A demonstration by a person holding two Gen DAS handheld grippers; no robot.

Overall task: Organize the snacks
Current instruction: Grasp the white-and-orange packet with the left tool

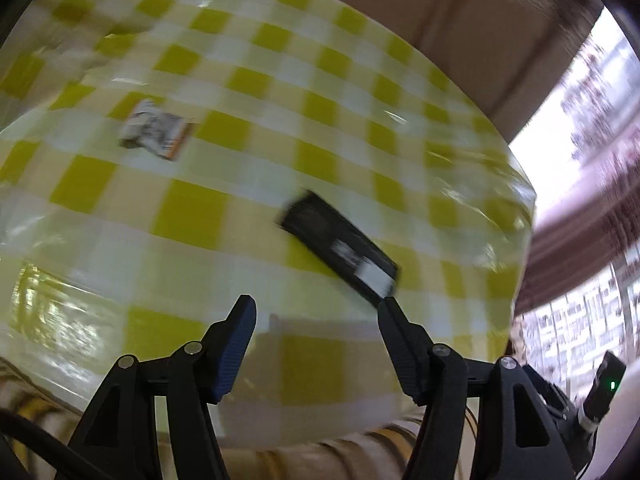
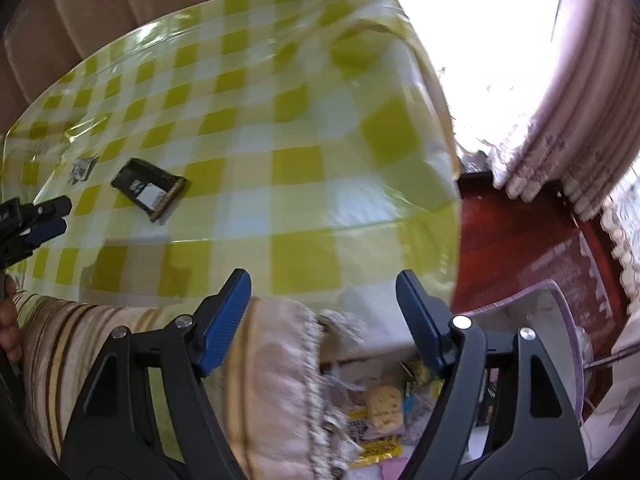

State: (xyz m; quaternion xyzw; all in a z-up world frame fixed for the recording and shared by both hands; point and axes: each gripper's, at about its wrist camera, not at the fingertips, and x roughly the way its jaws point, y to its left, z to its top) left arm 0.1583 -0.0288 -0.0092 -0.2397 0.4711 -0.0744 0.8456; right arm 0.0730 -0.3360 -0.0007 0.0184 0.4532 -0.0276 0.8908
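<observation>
Table: a round top under a yellow-and-white checked cloth [image 1: 248,80] fills both views; most of its surface is bare, so there is wide room to move above it.
Table edge: the cloth drops off at the right rim, with red floor [image 2: 520,240] below; near the person the rim meets a striped cushion [image 2: 80,328].
Snack pile: a heap of wrapped snacks [image 2: 380,408] lies low beside the cushion, under the right gripper [image 2: 324,280]; whether it sits in a container I cannot tell.
Progress: judging by two packets on the table and many in the heap, the sorting looks well along, not finished.
Black packet: a dark flat packet [image 1: 340,244] lies just ahead of the left gripper [image 1: 316,300], untouched.
Small packet: a pale printed packet [image 1: 156,128] lies further in, well apart from the black one.
Left gripper: fingers spread, holding nothing.
Right gripper: fingers spread, empty, above the near rim.
</observation>
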